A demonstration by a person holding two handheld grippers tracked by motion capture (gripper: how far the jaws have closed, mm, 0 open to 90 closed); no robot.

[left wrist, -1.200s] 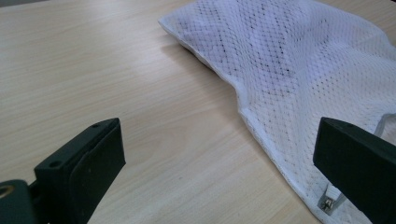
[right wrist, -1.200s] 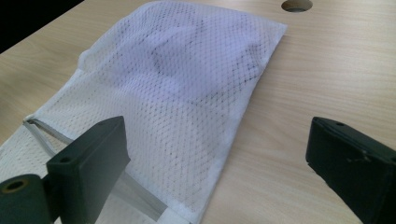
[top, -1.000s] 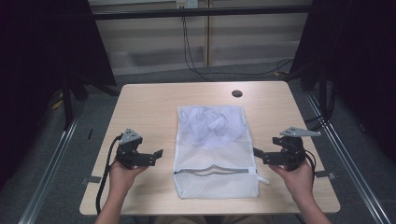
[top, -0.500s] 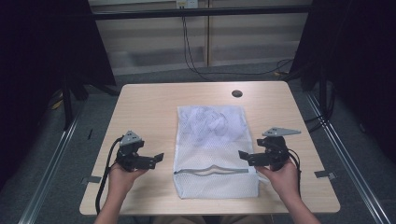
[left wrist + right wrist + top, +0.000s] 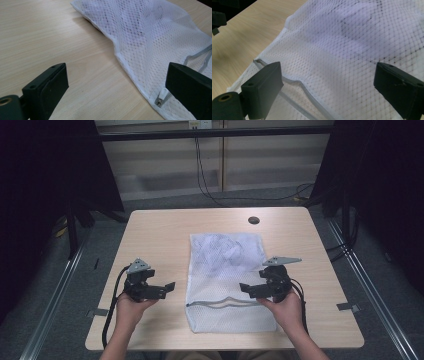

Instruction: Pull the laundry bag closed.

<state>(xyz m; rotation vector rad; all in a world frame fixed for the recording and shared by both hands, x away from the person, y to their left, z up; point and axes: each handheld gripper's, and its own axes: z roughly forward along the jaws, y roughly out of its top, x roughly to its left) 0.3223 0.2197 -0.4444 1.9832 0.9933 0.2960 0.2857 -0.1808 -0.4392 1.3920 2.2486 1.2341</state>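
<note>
The left gripper (image 5: 167, 287), jaws spread and empty, waits over bare table (image 5: 150, 235) with the white mesh laundry bag (image 5: 227, 280) just off its tips. The right gripper (image 5: 246, 288), jaws also wide, hangs above the bag's right side, the grey zipper (image 5: 294, 82) just below it. The approach appears under way; next, each likely must pinch mesh beside the zipper. Pale crumpled cloth (image 5: 222, 251) fills the bag's far end.
</note>
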